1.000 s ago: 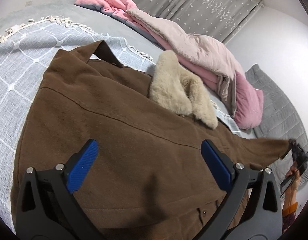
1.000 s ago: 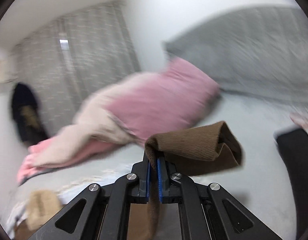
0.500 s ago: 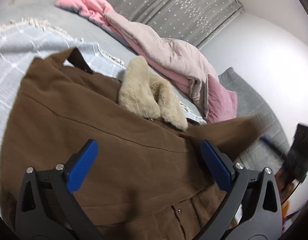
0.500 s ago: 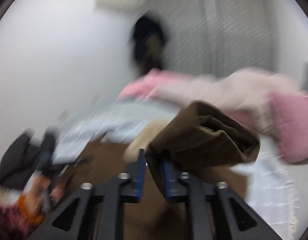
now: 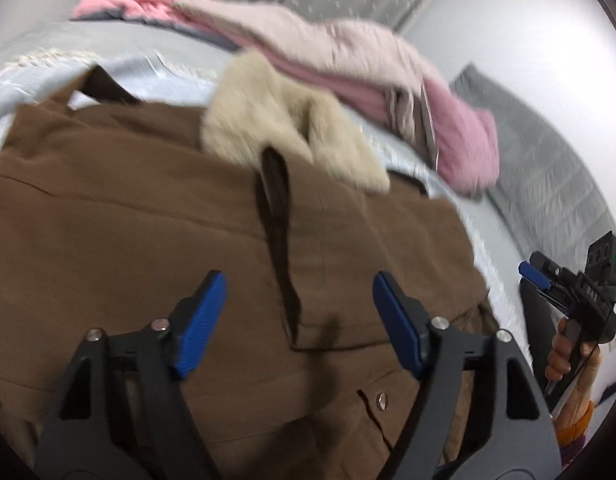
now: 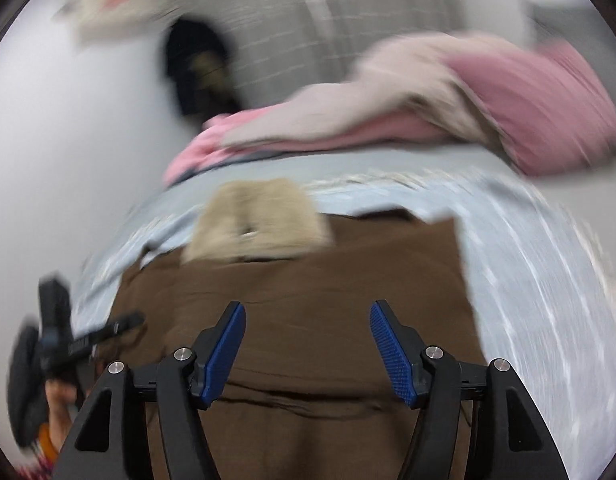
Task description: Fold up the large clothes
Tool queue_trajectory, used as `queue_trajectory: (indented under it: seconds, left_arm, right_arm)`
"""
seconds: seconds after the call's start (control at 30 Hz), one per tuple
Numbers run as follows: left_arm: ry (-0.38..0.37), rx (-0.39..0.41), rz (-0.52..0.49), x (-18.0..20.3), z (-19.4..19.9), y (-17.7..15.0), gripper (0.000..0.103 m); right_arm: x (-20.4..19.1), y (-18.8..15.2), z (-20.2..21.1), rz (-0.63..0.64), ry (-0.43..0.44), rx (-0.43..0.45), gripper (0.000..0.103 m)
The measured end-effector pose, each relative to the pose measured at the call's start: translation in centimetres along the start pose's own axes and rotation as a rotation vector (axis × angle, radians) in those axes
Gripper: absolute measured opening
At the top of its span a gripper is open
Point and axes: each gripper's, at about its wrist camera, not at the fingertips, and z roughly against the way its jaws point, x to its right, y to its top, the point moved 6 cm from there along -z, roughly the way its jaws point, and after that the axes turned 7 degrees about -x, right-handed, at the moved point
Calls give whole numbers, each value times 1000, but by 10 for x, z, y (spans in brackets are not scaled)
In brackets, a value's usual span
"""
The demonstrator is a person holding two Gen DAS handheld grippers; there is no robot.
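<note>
1. your right gripper (image 6: 306, 346) has just let go: half a second ago it pinched the sleeve's brown cuff, and now its jaws stand wide apart with nothing between them.
2. the sleeve (image 5: 372, 248) now lies folded across the coat (image 5: 120, 240), below the collar (image 5: 292, 136), where a second ago it stretched out to the right of the collar.
3. your left gripper (image 5: 298, 322) is spread wide too, holds nothing, and hovers over the coat below the collar, as it did before.
4. the coat lies flat on the blanket (image 6: 520, 264), collar at the far end; the other sleeve (image 5: 96, 80), left of the collar, looks not yet folded.
5. so one sleeve fold seems done; i judge the left sleeve comes next, then the body.
6. the right view is blurred, so check that the fold's edge lies flat.
</note>
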Motion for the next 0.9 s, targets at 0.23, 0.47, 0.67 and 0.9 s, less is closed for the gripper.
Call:
queue_trajectory:
  seconds: [0.23, 0.47, 0.67, 0.9]
  left_arm:
    - [-8, -73, -15, 14, -18, -1, 9]
    - [368, -115, -105, 13, 2, -15, 7]
    - [295, -5, -56, 28, 23, -2, 36]
    - [202, 18, -168, 66, -3, 0, 59]
  right_arm:
    - [91, -22, -27, 6, -356, -62, 66]
    - [128, -33, -36, -48, -375, -126, 66]
    - [97, -23, -33, 51, -386, -101, 66]
    - [58, -9, -30, 69, -269, -14, 66]
